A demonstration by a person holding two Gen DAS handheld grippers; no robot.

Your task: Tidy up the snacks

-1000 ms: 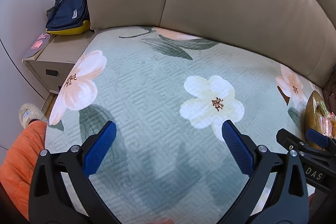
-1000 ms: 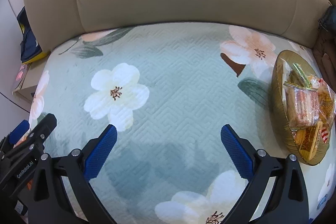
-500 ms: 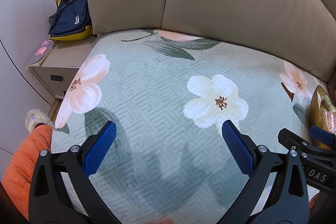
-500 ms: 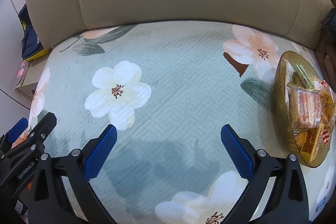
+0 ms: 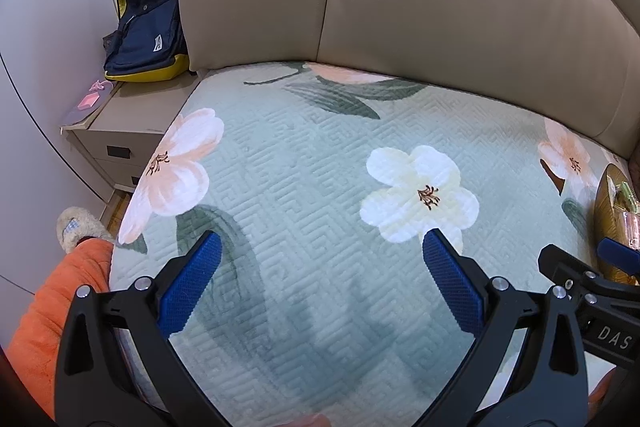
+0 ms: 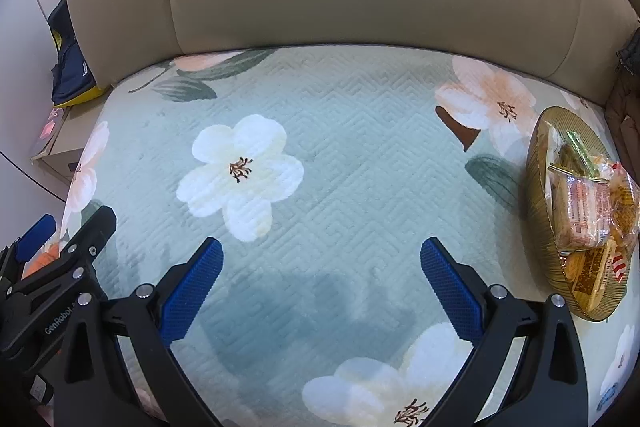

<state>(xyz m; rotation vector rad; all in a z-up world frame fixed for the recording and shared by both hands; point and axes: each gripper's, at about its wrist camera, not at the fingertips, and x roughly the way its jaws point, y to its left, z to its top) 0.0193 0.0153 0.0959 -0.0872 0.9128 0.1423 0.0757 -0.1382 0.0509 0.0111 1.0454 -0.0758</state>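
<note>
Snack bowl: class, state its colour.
Gold, with fine ribbing; the bowl shows best in the right wrist view.

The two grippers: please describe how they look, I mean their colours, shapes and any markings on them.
Both match. The left gripper and the right gripper have black, angular plastic frames with triangular cut-outs and silver screws. Each finger carries a flat blue pad with a fine dotted texture. White lettering shows on the bodies: "GenRobot" on the left one, "DAS" on the right one. No cables or sleeves are visible.
</note>
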